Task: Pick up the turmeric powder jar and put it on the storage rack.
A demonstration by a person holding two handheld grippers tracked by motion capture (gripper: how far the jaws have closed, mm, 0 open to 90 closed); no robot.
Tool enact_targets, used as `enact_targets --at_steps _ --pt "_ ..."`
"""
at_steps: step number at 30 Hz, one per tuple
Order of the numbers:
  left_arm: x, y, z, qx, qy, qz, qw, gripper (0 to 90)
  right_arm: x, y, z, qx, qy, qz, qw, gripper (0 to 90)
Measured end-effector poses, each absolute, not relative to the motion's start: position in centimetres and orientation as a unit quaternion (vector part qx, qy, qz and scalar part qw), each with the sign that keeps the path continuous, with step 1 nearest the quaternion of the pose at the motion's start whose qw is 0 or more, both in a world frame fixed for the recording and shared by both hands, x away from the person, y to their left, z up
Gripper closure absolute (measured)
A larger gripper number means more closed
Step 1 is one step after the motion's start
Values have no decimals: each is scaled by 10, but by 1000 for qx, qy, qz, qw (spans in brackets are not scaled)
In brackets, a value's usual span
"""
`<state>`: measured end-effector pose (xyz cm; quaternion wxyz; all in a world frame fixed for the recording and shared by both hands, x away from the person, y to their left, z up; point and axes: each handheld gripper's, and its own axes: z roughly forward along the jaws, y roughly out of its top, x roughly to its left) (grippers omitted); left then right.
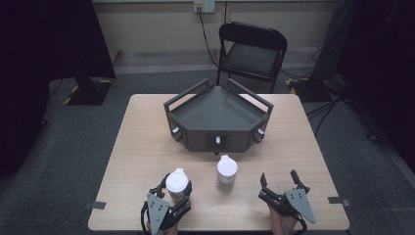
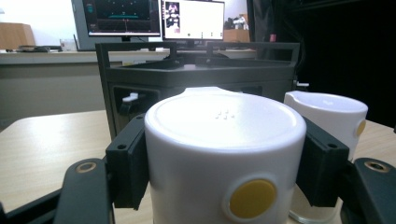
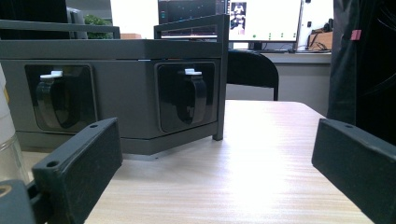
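- Two white-lidded cups stand on the wooden table (image 1: 142, 147) in the high view, between the person's edge and a dark grey angled rack (image 1: 218, 120).
- High view, left side: the left gripper (image 1: 177, 188) sits near the table's front edge with the held cup (image 1: 176, 183) between its jaws, which pinch the cup's sides just under the lid.
- High view, centre: the second cup (image 1: 227, 170) stands free, just in front of the rack's middle face and apart from both grippers.
- High view, right side: the right gripper (image 1: 280, 180) rests near the front edge, jaws spread, with bare table between them.
- High view, background: a black folding chair (image 1: 252, 54) stands behind the table.
- Left gripper view: both black pads (image 2: 128, 165) press on the held cup (image 2: 224, 154) (a yellow dot marks its wall). The second cup (image 2: 334, 116) stands behind and to the right, and the rack (image 2: 196, 74) rises beyond both.
- Left gripper view, far end: monitors (image 2: 154, 18) are lit on a bench.
- Right gripper view: the jaws stand wide apart over bare tabletop (image 3: 261, 158). The rack (image 3: 116, 88) lies ahead to the left, showing two recessed black latches (image 3: 191, 100) with white tabs.
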<state>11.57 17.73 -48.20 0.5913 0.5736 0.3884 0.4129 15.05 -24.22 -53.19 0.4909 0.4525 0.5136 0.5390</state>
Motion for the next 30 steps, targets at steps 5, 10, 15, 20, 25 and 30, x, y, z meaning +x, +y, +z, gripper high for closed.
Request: enact_targets --at_steps 5,10,15,20,25,30 --pt "119 181 -479 570 388 412 596 305 151 -242 -532 452 514 539 491 4" --pt "121 182 -476 571 383 410 599 305 151 -242 -532 452 514 539 491 4" --pt "127 186 -471 570 377 403 608 305 151 -242 -532 452 514 539 491 4" --pt "134 188 -465 578 377 396 606 305 151 -242 -532 452 514 539 491 4" --pt "138 189 -461 580 377 391 607 305 151 -243 -532 452 514 539 490 4" --pt "143 187 -456 581 371 390 610 305 151 -243 -532 452 514 539 490 4"
